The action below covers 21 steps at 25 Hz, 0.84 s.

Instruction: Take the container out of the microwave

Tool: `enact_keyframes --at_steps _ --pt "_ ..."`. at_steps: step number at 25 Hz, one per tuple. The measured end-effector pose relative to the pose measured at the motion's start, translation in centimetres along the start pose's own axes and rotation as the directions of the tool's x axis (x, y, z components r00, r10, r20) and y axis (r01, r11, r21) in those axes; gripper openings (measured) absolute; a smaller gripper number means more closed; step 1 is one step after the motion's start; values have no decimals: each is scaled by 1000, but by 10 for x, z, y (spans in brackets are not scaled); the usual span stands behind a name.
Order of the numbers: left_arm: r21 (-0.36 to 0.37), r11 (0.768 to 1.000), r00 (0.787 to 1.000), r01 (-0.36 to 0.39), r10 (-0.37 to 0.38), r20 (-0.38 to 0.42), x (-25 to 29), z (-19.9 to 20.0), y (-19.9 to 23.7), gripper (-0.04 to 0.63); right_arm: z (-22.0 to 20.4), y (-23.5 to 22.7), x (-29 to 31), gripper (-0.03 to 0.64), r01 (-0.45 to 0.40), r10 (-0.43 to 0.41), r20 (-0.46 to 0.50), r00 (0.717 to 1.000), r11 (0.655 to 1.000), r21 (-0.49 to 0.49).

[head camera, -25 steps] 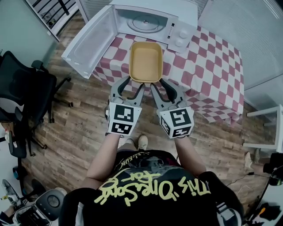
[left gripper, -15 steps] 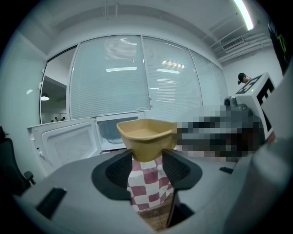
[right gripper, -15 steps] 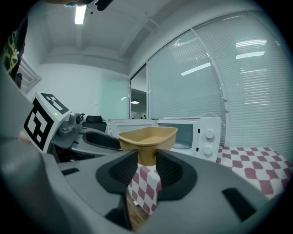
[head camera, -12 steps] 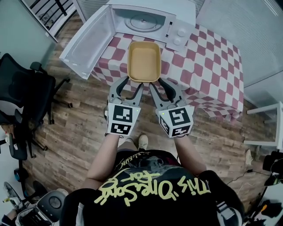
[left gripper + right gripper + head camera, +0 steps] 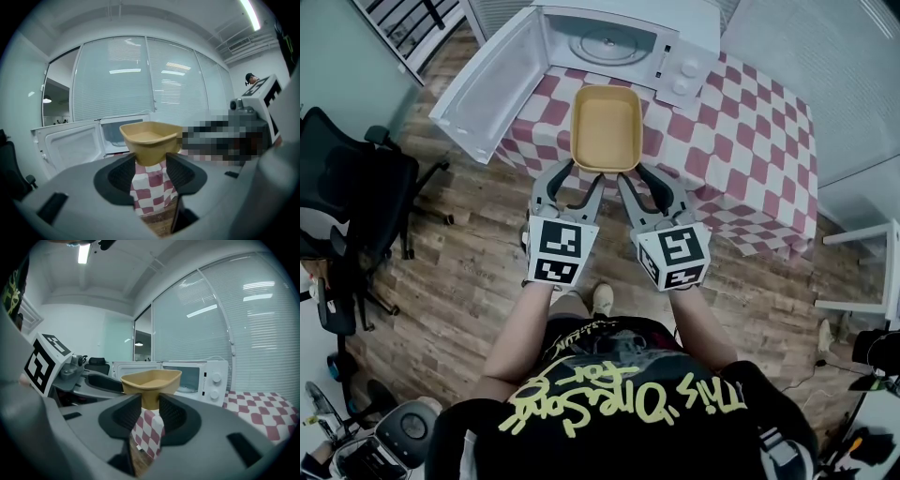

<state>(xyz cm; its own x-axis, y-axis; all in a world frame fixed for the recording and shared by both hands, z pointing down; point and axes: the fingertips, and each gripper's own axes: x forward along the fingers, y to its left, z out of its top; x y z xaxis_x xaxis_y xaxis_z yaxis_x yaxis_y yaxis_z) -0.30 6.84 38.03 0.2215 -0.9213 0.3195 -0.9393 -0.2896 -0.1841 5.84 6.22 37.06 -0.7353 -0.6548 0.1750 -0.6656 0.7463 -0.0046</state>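
Head view from above: the microwave stands at the top centre of the frame with its door swung fully open toward the upper left, showing the turntable inside. The tan, rectangular container is outside the oven, just in front of its opening and over the red-and-white checked tablecloth, with its near end toward the table's front edge; whether its base touches the cloth cannot be told. The left gripper and right gripper meet that near end side by side at frame centre, their marker cubes toward the person below. Left gripper view: the jaws stand at a moderate width, pads pressed on either side of the container, which fills the gap at the left gripper tips. Right gripper view: the right gripper grips the container likewise, its jaws having just been closing further on it; the microwave lies behind at the right. A black office chair stands on the plank floor at the left edge.
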Motion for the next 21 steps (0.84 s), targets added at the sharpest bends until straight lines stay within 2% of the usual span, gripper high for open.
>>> enact_keyframes --at_steps 21 --pt "-10 1000 1000 -12 12 -3 -2 0 -1 209 1 1 -2 117 -6 6 -2 1000 1000 -4"
